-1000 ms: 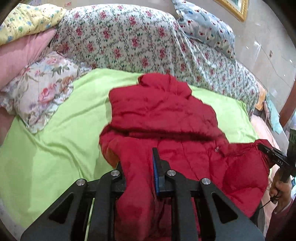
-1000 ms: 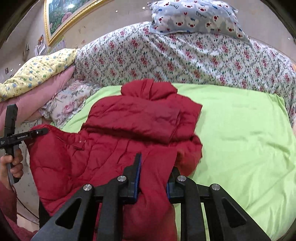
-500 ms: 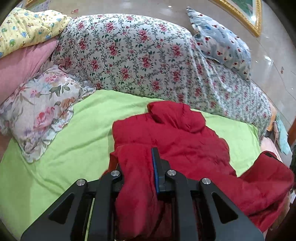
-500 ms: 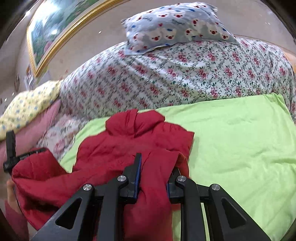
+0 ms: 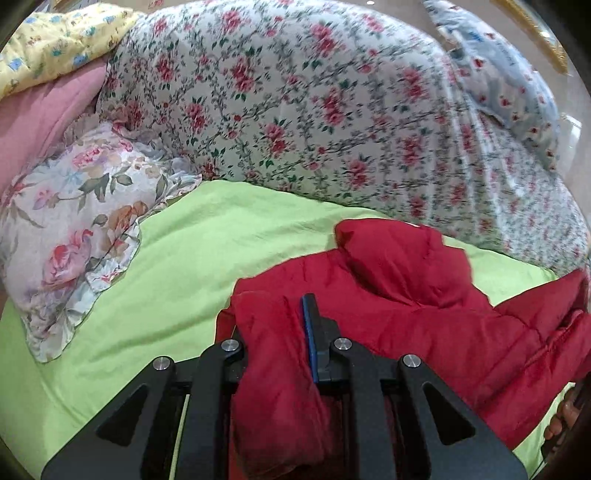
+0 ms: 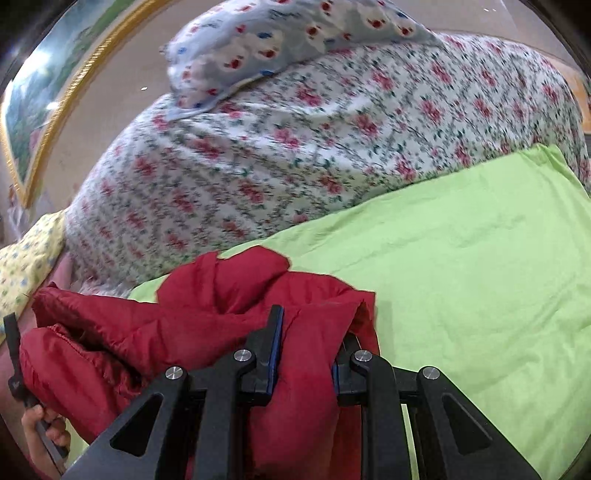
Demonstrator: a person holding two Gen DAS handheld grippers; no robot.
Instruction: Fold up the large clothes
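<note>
Red quilted fabric filled the lower middle of both wrist views: the padded jacket (image 5: 406,295) lay bunched on the lime-green sheet (image 5: 192,258), its bulk in the lower right of the left view and the lower left of the right view (image 6: 207,306). The left gripper (image 5: 277,332) had its fingers pinched onto a thick fold of the jacket at the bottom centre of its frame, the blue-padded finger (image 5: 308,332) pressed against the cloth and the other finger mostly buried under it. The right gripper (image 6: 310,347) likewise clamped a wad of the jacket between its two fingers at the bottom centre of the right view, blue pads showing on both sides of the fold. Behind the jacket, across the upper half of each frame, rose a heaped rose-print quilt (image 5: 314,103) with a pale blue pillow (image 6: 295,33) on top of it. A floral pillow (image 5: 74,206) sat at the left of the left view, touching the sheet, with pink and yellow bedding above it. A gold-framed picture (image 6: 44,103) hung at the upper left of the right view. Both frames were somewhat blurred.
</note>
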